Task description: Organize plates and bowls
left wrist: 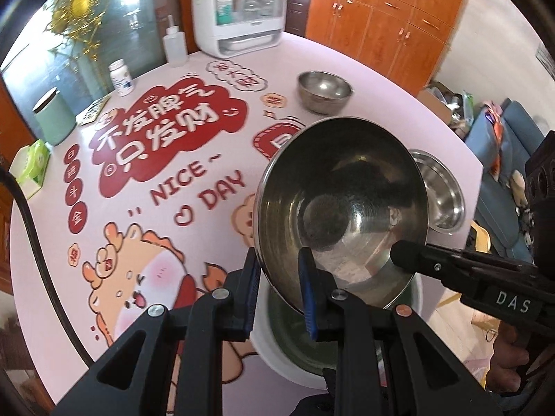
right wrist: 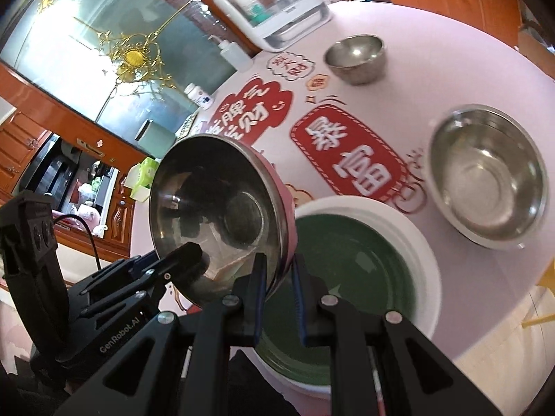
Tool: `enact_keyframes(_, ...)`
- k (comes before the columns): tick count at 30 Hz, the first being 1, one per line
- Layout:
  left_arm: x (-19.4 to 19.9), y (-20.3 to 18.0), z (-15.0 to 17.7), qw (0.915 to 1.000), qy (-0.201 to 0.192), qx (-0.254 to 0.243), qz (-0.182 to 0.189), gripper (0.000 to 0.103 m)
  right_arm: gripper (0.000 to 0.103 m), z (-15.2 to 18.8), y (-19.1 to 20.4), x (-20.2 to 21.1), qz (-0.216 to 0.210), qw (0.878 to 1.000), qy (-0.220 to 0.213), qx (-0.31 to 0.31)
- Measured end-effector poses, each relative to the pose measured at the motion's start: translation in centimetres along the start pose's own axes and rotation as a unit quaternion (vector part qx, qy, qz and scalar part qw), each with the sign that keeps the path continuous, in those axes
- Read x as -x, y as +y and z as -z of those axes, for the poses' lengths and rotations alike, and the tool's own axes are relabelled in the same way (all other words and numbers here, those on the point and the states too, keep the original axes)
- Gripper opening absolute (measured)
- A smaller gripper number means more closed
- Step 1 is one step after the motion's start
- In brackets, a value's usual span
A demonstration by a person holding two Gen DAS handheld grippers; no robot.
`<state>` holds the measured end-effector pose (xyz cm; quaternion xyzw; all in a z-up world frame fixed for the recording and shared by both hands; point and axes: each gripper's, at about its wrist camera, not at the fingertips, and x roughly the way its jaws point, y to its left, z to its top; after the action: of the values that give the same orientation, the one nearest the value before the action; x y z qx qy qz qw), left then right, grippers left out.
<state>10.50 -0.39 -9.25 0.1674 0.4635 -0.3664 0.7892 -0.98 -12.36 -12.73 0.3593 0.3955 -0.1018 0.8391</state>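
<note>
Far left on the pink printed tablecloth (left wrist: 194, 159), a mint-green cylindrical canister (left wrist: 55, 118) is standing beside a green tissue box (left wrist: 33, 163), with a small white pill bottle (left wrist: 121, 78) and a clear pump bottle (left wrist: 175, 46) lined up behind them. A white countertop cabinet with a clear door (left wrist: 239, 10) is sitting at the back edge.

Toward the middle, your left gripper (left wrist: 279, 289) is pinching the rim of a shiny steel bowl with a pink outer shell (left wrist: 341, 208), its blue-padded fingers closed on the near edge, one inside and one outside. You are holding that bowl tilted, off the table, with its mouth facing the cameras. Your right gripper (right wrist: 279, 289) is clamping the same bowl at another part of the rim, jaws shut on the metal edge.

Directly under the tilted bowl, a white-rimmed bowl with a dark green inside (right wrist: 350, 270) is resting on the cloth near the table's front edge.

Further right, a wide, shallow stainless steel bowl (right wrist: 489, 176) is lying flat, apart from the white one. Behind it, a small, deep stainless steel bowl (right wrist: 357, 57) is standing upright near the cabinet.
</note>
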Motion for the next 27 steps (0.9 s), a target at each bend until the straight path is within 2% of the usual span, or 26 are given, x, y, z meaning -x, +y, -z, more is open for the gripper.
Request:
enact_keyframes(6, -0.3, -3.3, 0.0, 0.9996, 0.002, -0.024, 0.012, 0.020, 0.014, 0.9, -2.6, 2.0, 0.012, 1.000, -0.007, -0.013)
enact_keyframes(13, -0.6, -7.6, -1.0, 0.9991, 0.005, -0.037, 0.021, 0.020, 0.014, 0.1, -5.5, 4.1, 0.023, 1.000, 0.004, -0.007)
enact_keyframes(22, -2.5, -12.5, -2.0, 0.9985, 0.029, -0.031, 0.033, 0.020, 0.015, -1.5, -9.9, 6.1, 0.030, 0.999, 0.033, -0.001)
enact_keyframes(27, -3.4, -15.2, -3.2, 0.9987, 0.030, -0.025, 0.034, 0.020, 0.015, -3.1, -12.2, 6.8, 0.035, 0.998, 0.047, 0.006)
